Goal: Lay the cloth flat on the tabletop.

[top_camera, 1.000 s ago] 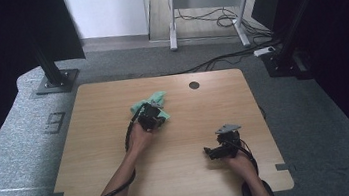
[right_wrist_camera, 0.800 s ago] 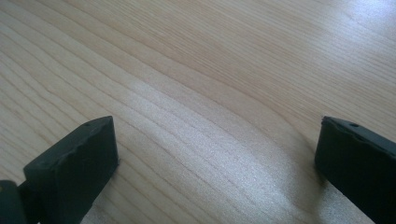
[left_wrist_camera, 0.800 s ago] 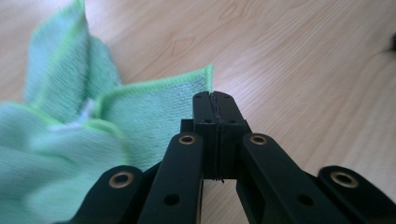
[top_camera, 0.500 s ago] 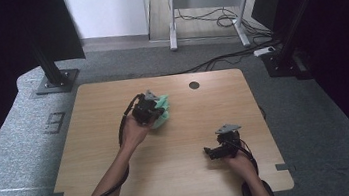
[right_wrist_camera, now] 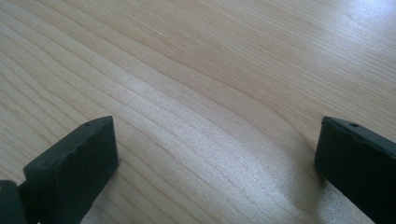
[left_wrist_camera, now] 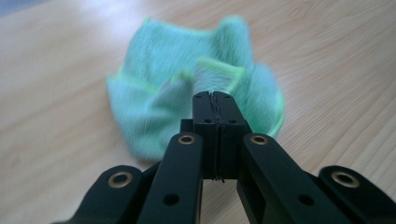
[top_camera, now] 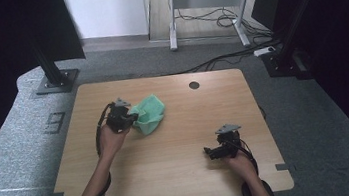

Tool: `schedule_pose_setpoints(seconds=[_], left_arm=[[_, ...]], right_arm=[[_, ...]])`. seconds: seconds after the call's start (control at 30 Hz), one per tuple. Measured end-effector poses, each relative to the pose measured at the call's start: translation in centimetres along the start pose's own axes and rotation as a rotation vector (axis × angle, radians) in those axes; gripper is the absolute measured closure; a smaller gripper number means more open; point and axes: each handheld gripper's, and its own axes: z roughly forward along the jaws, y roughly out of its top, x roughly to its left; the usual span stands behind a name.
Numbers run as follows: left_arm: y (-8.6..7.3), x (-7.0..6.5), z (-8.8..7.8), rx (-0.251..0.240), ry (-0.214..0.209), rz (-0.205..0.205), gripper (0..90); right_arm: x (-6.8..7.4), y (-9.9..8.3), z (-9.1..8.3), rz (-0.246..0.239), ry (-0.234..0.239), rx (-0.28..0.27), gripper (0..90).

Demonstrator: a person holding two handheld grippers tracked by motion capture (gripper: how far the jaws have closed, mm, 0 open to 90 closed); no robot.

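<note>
Left gripper (top_camera: 129, 117), upper left of centre on the wooden table (top_camera: 187, 177): jaws pressed together on a fold of the crumpled green cloth (top_camera: 150, 113). Right gripper (top_camera: 209, 151), lower right: jaws wide apart, holding nothing.

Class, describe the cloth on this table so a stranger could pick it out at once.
Start at the wooden table, then find the left gripper on its left half. The cloth is bunched at its shut fingers, pinched by a fold. It is the only soft, mint-green thing there.
</note>
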Motion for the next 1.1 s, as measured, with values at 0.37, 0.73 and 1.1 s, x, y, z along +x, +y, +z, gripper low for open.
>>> schedule_pose_setpoints(seconds=[0.37, 0.73, 1.1], left_arm=[[-5.5, -0.4, 0.5, 0.076, -0.026, 0.003, 87.8], [-2.9, -0.3, -0.4, -0.008, 0.057, 0.026, 27.8], [-1.3, 1.2, 2.2, 0.051, 0.035, 0.033, 60.9]], right_arm=[[0.0, 0.0, 0.0, 0.004, 0.000, 0.002, 0.0], [0.1, 0.0, 0.0, 0.007, -0.003, 0.003, 0.0], [0.1, 0.0, 0.0, 0.007, -0.003, 0.003, 0.0]])
